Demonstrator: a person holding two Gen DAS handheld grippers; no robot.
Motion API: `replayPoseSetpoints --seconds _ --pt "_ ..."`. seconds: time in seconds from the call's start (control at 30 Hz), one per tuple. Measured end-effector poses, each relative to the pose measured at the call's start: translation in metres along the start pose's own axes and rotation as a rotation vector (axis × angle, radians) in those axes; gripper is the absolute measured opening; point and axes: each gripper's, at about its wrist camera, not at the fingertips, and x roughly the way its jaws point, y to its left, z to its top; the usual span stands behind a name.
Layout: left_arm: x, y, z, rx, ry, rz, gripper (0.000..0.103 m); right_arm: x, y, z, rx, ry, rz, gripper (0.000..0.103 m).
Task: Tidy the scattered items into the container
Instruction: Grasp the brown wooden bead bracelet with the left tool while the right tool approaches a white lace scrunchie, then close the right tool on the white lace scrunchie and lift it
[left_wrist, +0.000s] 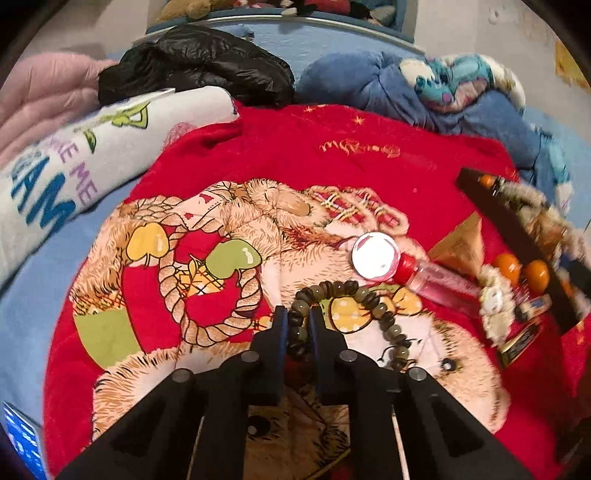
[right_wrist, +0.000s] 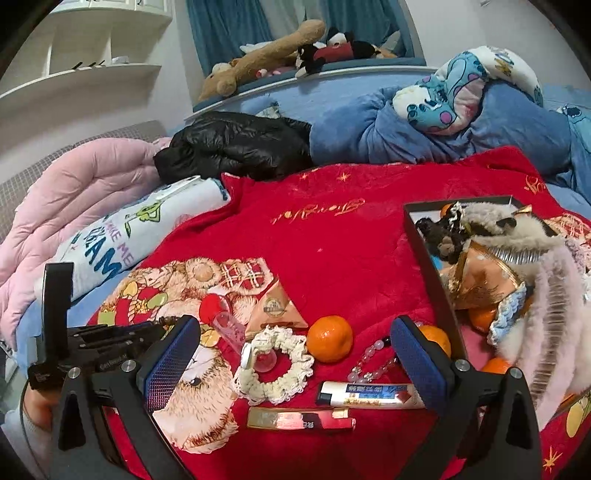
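Red blanket (right_wrist: 332, 240), printed with teddy bears, spread over a bed; it carries all loose items.

Left claw (left_wrist: 298, 323): fingers pressed against a dark bead bracelet (left_wrist: 369, 299), pinching one side of the loop; the remainder of the loop lies on the blanket to the right of the fingers.

Right claw (right_wrist: 295, 358): blue-padded fingers spread wide, holding nothing, positioned over the scattered items.

Container (right_wrist: 424, 236): dark, shallow box at the right edge of the blanket, already heaped with fluffy hair accessories, a pale comb-like clip, a gold-printed packet and several oranges.

Items lying outside the container, right wrist view:
- Orange (right_wrist: 330, 339), near the middle, between the claw's fingers.
- Second orange (right_wrist: 437, 338), partly hidden behind the right finger, just beside the container's wall.
- Cream lace scrunchie (right_wrist: 275, 365), left of the first orange.
- Clear pink bead bracelet (right_wrist: 373, 360), between the two oranges.
- Triangular gold packet (right_wrist: 275, 308), behind the scrunchie.
- Small clear bottle with red cap (right_wrist: 221, 317), lying on its side, left of the packet.
- White tube with blue print (right_wrist: 369, 394), nearest the camera, right.
- Red-and-gold flat stick (right_wrist: 301, 419), just in front of the tube.

Surroundings: black jacket (right_wrist: 236, 146), pink quilt (right_wrist: 74, 192), blue bedding (right_wrist: 424, 133) with cartoon print.
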Motion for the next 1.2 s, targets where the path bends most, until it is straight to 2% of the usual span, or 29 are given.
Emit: replayPoseSetpoints --seconds 0.07,0.33,0.57,0.8,0.93,1.1,1.2 --pt "-0.008 0.007 0.001 -0.037 -0.02 -0.035 0.012 0.002 0.0 -0.003 0.014 0.008 -0.004 0.103" --pt "-0.021 0.014 0.002 -0.07 -0.083 -0.077 0.011 0.009 0.004 -0.008 0.021 0.022 -0.018 0.103" --pt "-0.036 0.005 0.001 -0.03 -0.129 -0.09 0.011 0.02 0.001 -0.013 0.06 0.076 0.009 0.103" --pt "-0.041 0.0 -0.002 -0.002 -0.137 -0.082 0.011 0.028 0.013 -0.018 0.016 0.102 0.031 0.103" --pt "-0.04 0.003 -0.002 -0.013 -0.131 -0.083 0.011 0.037 0.014 -0.021 0.018 0.138 0.057 0.101" --pt "-0.043 0.0 -0.003 -0.002 -0.141 -0.092 0.011 0.045 0.025 -0.026 -0.029 0.176 0.103 0.091" --pt "-0.048 -0.003 -0.004 0.002 -0.16 -0.105 0.011 0.046 0.031 -0.027 -0.052 0.182 0.118 0.089"
